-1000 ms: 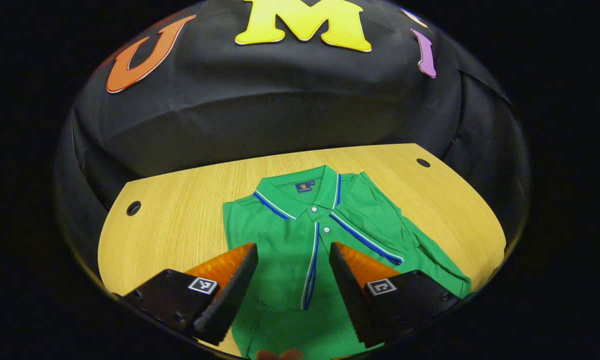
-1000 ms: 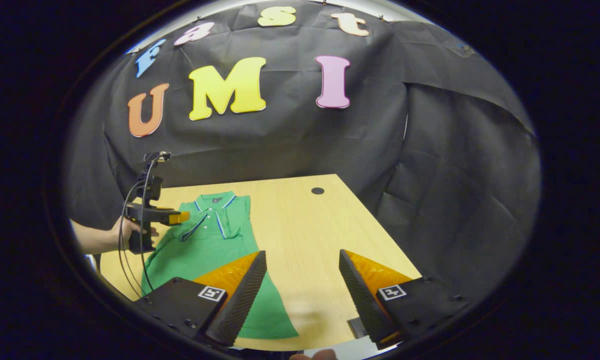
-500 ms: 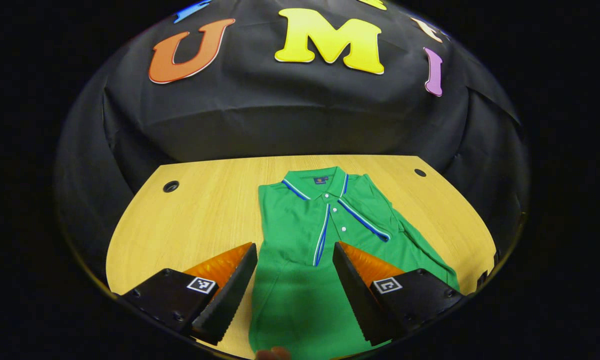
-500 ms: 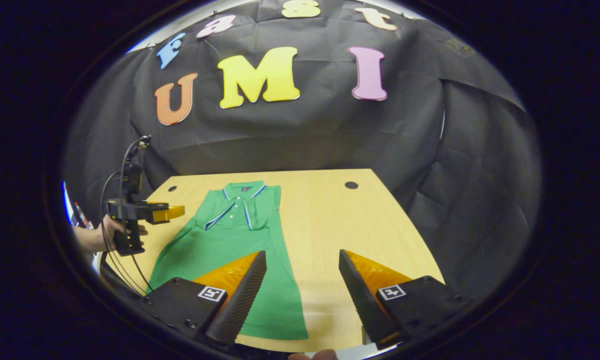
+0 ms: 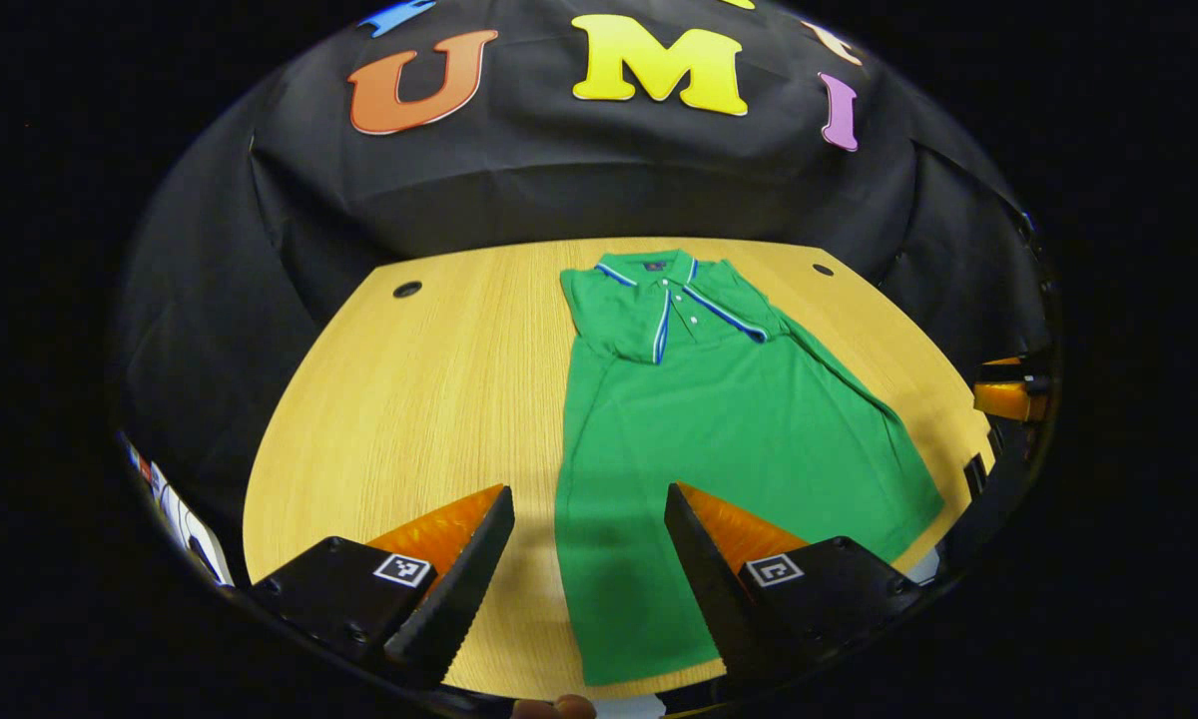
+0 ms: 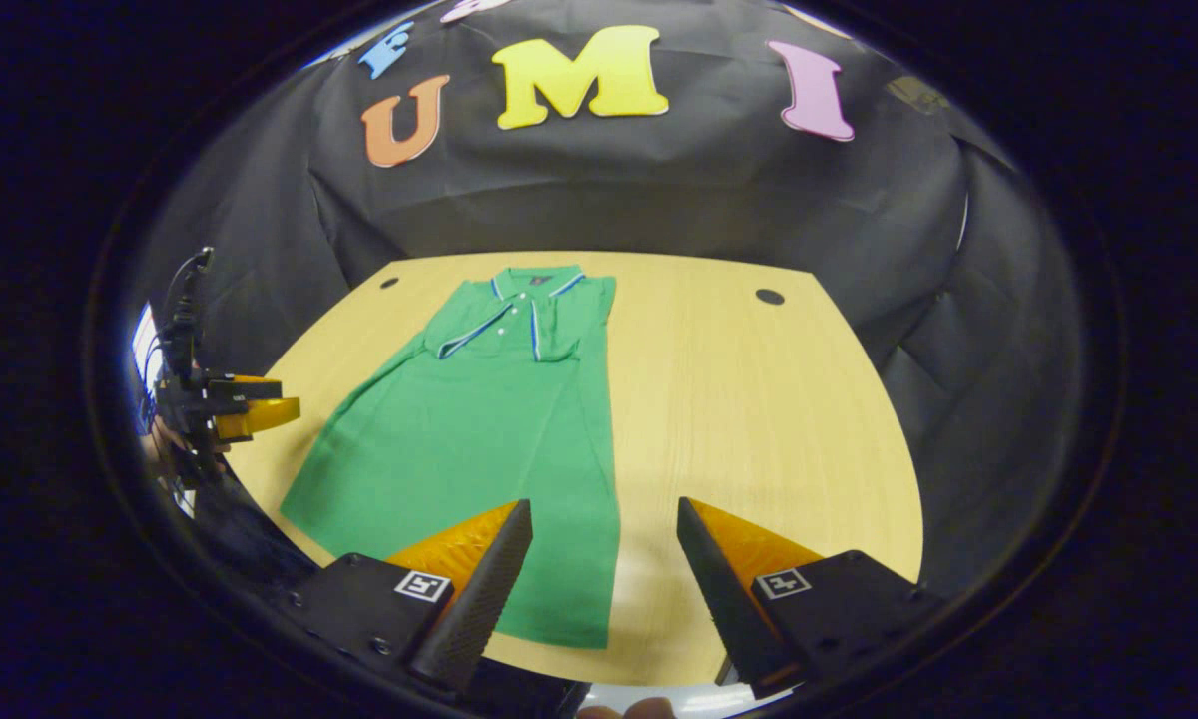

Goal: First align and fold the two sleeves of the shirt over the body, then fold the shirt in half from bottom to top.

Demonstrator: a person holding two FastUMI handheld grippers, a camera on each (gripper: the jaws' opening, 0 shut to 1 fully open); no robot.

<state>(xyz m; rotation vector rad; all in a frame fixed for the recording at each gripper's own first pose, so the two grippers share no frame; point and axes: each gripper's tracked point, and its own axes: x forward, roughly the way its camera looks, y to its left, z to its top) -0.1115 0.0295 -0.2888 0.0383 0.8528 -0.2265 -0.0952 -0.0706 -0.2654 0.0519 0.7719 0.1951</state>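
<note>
Both sleeves look folded over the body of the shirt (image 5: 729,419), so the step in hand is likely the bottom-to-top fold. Take one hem corner with each gripper, pinch through all layers, then lift and carry both corners evenly toward the collar (image 5: 659,268) so the edges meet square.

The shirt lies flat on the worktop (image 5: 429,399), collar at the far end, hem at the near edge. Your left gripper (image 5: 587,559) hangs above the hem's left corner with its jaws spread and nothing between them; the shirt's long left edge runs up between them. Your right gripper (image 6: 604,574) hangs over the hem's right corner, jaws likewise spread and holding nothing.
</note>
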